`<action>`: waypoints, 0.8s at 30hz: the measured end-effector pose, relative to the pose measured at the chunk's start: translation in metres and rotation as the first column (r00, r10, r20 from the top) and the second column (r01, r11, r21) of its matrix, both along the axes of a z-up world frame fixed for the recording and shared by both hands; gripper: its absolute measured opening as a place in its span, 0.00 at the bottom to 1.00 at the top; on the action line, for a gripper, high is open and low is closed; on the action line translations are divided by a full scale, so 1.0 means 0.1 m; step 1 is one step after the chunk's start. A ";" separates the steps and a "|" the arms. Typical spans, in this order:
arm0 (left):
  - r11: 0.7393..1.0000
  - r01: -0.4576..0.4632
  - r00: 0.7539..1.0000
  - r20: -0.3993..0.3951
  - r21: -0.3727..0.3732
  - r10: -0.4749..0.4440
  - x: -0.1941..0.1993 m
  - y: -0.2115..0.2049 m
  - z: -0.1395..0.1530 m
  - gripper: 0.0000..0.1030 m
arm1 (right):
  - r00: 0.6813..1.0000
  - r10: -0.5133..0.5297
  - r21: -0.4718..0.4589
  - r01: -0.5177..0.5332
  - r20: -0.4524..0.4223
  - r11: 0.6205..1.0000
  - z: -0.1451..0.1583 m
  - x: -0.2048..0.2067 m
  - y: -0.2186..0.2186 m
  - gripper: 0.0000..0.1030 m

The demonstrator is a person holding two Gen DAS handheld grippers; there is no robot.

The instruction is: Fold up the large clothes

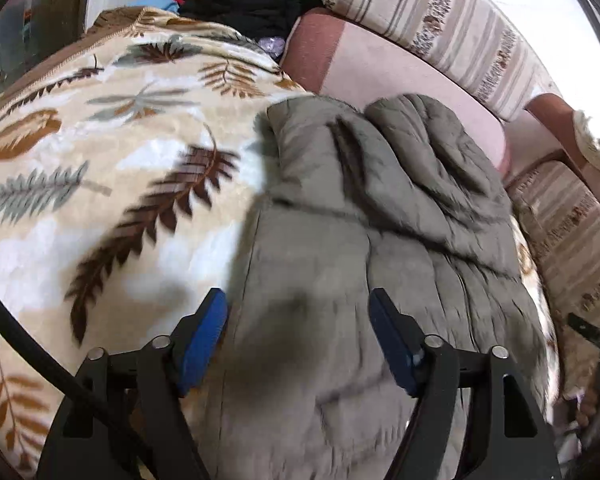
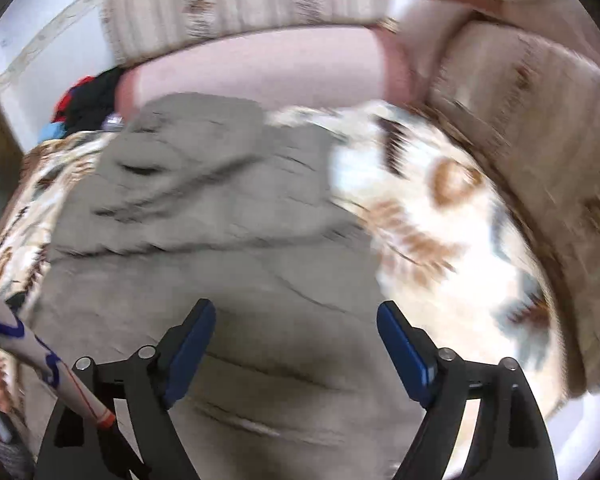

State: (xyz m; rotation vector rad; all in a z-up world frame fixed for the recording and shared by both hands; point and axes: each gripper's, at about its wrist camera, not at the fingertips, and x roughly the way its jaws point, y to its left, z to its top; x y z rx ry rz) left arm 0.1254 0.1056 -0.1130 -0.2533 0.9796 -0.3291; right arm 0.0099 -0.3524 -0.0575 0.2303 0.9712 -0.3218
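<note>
Currently the grey padded jacket lies spread on a leaf-patterned blanket covering what looks like a sofa or bed; pink cushion and striped bolster sit behind it, and a heap of dark, red and blue clothes is at the far corner.

Left hand-held gripper: jaws standing wide apart, nothing between the blue pads, no fabric pinched. It hovers over the near part of the jacket, close to the jacket's left edge where grey meets blanket.

Right hand-held gripper: jaws likewise wide apart and empty. It hangs over the near-right part of the jacket, with the blanket showing just to its right. Heavy blur in this view; fine detail of seams not readable.

Key relation: the jacket's long axis runs away from both grippers, near hem toward the far end by the cushion. The far part looks already bunched or doubled over, with a sleeve-like bulge lying across it. Both grippers sit at the near end, one toward each side edge, neither clearly closer to the cloth.

Judgement: the next fold likely calls for pinching both near corners or side edges and carrying them along that axis. Risk: thick padding slipping from a shallow pinch.
</note>
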 end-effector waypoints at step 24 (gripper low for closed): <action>0.900 -0.011 0.956 -0.270 -0.436 -0.119 -0.85 0.52 -0.55 0.77 | 0.992 0.056 0.718 -0.124 0.117 0.685 -1.02 -0.69 -0.79 0.80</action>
